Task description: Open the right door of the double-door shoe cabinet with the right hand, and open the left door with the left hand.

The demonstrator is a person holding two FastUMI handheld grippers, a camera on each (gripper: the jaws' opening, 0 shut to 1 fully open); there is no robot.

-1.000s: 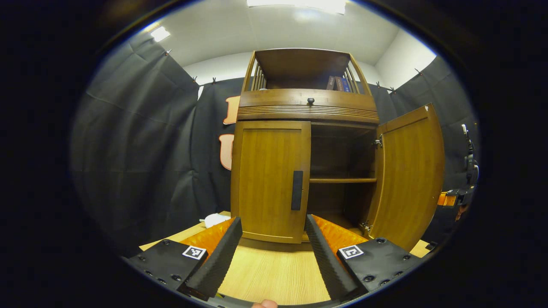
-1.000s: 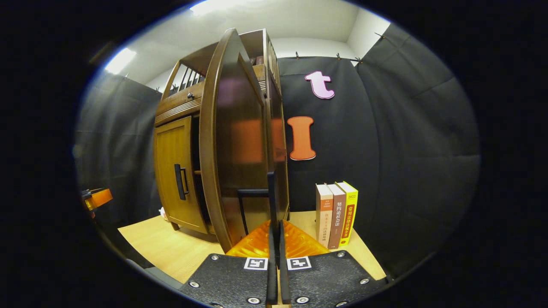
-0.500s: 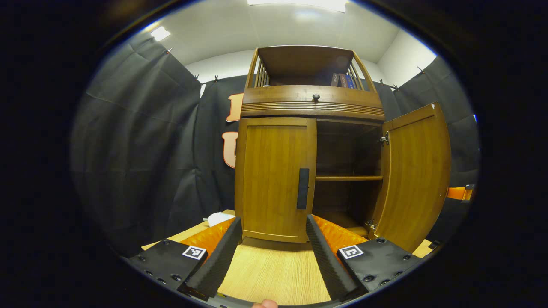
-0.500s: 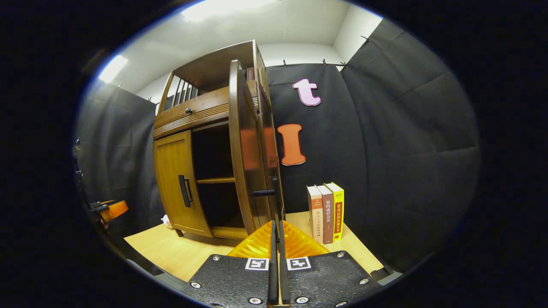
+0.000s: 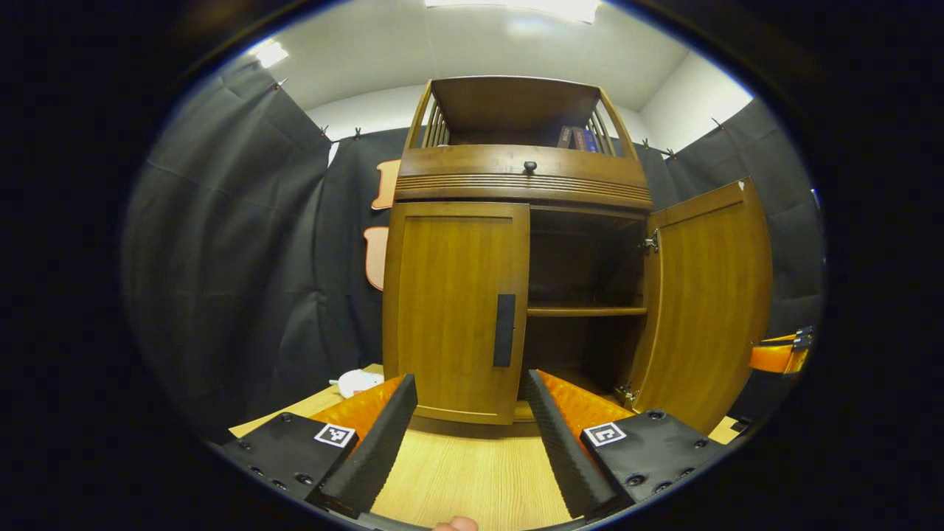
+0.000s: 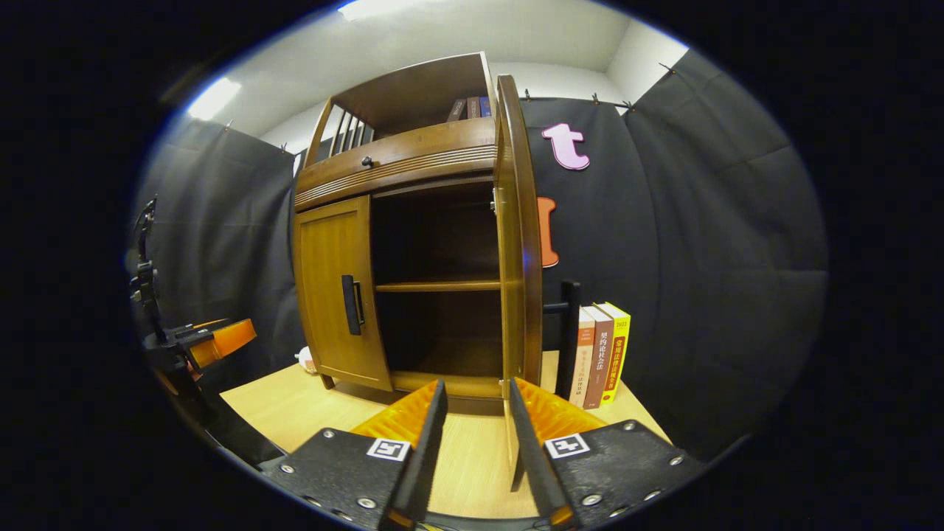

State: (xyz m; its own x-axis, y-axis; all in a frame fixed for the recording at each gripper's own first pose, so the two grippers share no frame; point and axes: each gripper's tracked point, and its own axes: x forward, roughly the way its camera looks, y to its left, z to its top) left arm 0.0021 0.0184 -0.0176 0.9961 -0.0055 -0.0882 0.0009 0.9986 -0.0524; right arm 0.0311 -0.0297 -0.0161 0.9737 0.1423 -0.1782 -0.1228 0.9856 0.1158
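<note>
The wooden shoe cabinet (image 5: 523, 173) stands on the table. Its left door (image 5: 450, 310) is closed, with a black handle (image 5: 504, 330) at its inner edge. My left gripper (image 5: 470, 380) is open, a short way in front of that door and touching nothing. The right door (image 5: 708, 302) stands swung wide open. In the right gripper view that right door (image 6: 516, 243) is edge-on, its black handle (image 6: 568, 339) on the far side. My right gripper (image 6: 477, 385) is open just before the door's lower edge, holding nothing. The left gripper (image 6: 214, 341) appears at the far left.
Three upright books (image 6: 601, 354) stand on the table right of the cabinet. A small white object (image 5: 358, 382) lies left of the cabinet. Inside, a shelf (image 6: 439, 285) divides the open compartment. The wooden table (image 5: 472, 479) stretches before the cabinet.
My right gripper has gone from shut on the right door's handle to open and has drawn off it. The right door stays wide open. The left gripper has only shifted slightly.
</note>
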